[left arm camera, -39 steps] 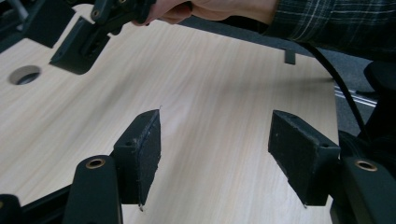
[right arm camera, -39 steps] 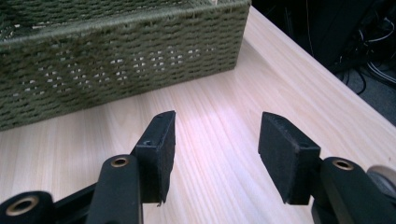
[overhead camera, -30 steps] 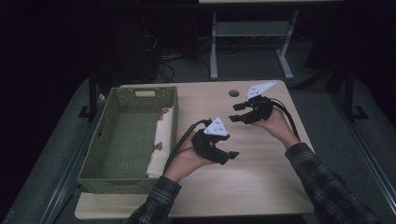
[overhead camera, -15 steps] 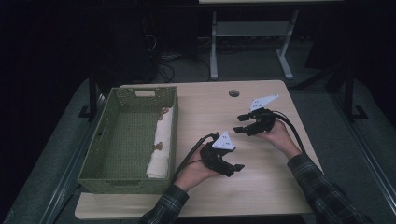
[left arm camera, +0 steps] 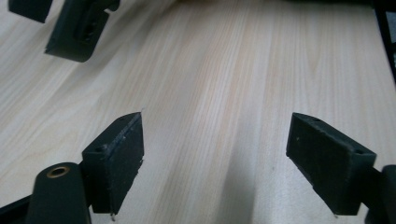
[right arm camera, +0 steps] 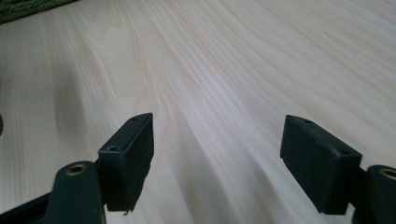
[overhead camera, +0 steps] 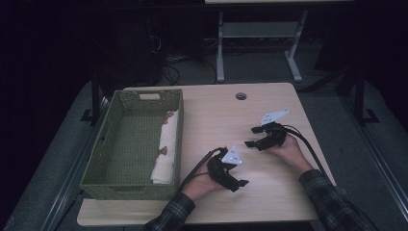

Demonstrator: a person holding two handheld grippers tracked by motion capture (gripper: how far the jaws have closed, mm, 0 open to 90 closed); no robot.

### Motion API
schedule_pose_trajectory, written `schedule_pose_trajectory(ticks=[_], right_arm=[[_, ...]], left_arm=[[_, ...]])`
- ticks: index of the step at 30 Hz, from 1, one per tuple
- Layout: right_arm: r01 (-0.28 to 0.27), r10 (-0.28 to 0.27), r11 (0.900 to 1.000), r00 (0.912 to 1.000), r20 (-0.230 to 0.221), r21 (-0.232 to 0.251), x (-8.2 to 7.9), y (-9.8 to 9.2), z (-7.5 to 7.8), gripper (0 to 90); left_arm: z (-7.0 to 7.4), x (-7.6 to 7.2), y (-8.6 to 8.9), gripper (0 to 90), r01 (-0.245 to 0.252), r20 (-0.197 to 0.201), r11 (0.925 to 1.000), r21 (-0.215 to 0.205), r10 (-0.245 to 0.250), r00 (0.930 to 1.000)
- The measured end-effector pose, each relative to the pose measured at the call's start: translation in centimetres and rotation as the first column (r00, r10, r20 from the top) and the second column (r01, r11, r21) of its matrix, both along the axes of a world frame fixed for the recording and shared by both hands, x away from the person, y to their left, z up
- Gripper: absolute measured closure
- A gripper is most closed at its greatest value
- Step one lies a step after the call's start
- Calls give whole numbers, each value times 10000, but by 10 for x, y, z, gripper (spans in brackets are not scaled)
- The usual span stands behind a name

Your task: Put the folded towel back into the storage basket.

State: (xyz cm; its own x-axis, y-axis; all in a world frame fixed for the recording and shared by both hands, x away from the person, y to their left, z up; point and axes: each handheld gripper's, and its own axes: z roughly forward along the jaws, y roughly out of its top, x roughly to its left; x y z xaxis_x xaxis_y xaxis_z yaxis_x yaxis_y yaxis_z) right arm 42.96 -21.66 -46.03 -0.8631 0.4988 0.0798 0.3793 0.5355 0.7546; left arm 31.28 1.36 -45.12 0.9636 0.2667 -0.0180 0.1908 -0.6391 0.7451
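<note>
Two tongs, left [overhead camera: 239,182] and right [overhead camera: 251,137], both spread (nothing between); one basket [overhead camera: 108,180], one cloth [overhead camera: 166,154] inside.

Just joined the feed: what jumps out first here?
The green basket at the table's left, with a white cloth along its right wall. Beside it, over bare wood, the left gripper and right gripper are both open and hold nothing.
</note>
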Motion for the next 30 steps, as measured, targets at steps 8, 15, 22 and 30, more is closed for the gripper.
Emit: schedule_pose_trajectory(ticks=[8,15,22,30], right_arm=[[149,-150,9993,9999,0,-331,-12,-4,-11,230],[214,-215,9986,9998,-5,-485,-20,-7,-20,199],[274,-265,9982,9995,173,-525,-25,-7,-22,172],[318,-308,9977,9994,165,-601,-24,-7,-23,130]], left_arm=[[-12,-1,0,156,-331,74,9994,120,331,9994],[-21,3,4,150,-470,28,9984,312,469,9989],[-28,4,4,138,-531,63,9981,308,530,9986],[-28,3,4,139,-503,41,9982,313,502,9987]])
